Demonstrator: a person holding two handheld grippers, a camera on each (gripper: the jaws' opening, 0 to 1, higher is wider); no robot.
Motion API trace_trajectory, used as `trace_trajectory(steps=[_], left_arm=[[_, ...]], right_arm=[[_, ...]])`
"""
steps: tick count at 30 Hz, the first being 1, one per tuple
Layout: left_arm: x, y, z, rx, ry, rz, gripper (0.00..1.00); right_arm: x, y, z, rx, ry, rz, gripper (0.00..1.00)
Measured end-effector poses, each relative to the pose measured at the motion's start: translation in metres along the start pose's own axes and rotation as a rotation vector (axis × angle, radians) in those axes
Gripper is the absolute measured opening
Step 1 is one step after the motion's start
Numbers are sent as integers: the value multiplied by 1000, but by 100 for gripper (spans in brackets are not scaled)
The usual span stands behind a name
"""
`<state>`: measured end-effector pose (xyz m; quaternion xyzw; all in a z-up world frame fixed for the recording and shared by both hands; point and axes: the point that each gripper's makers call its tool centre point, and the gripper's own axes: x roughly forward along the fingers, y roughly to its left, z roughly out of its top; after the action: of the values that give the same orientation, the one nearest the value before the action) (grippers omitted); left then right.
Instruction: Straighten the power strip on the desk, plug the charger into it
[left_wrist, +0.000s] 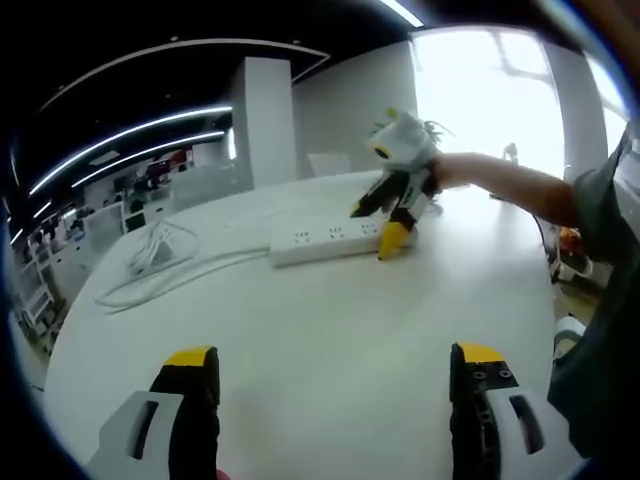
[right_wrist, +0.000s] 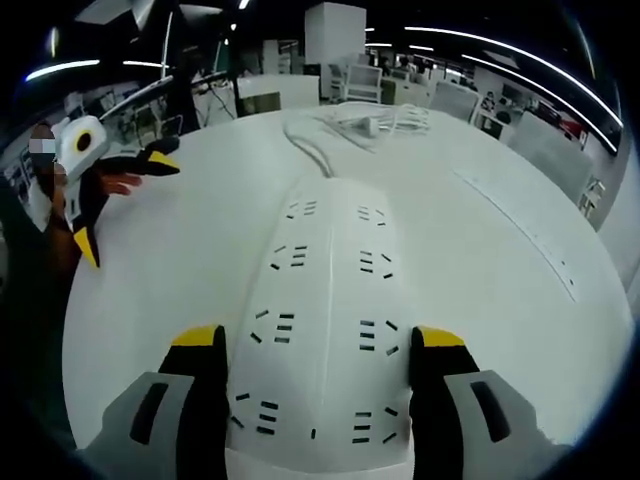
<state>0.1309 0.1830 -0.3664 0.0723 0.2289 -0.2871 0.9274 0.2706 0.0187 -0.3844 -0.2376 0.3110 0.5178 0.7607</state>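
The straightening step is in hand: the left gripper (left_wrist: 335, 375) hangs wide open and empty over the bare tabletop (left_wrist: 320, 310), while the right gripper (right_wrist: 318, 340) straddles one end of the strip (right_wrist: 325, 300), jaws flanking its sides; whether they pinch it I cannot tell. Next, the strip likely needs squaring, then the charger (right_wrist: 368, 126), lying among its cord at the far end, must be fetched. No containers.

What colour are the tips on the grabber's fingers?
Yellow, on black fingers, clearest in the right gripper view beside the long white plastic power strip.
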Motion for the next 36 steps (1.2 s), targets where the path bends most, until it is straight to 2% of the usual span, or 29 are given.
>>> trace_trajectory(steps=[36], left_arm=[[-2, 2, -7, -8, 17, 15, 99]], right_arm=[[-4, 1, -3, -71, 26, 67, 74]])
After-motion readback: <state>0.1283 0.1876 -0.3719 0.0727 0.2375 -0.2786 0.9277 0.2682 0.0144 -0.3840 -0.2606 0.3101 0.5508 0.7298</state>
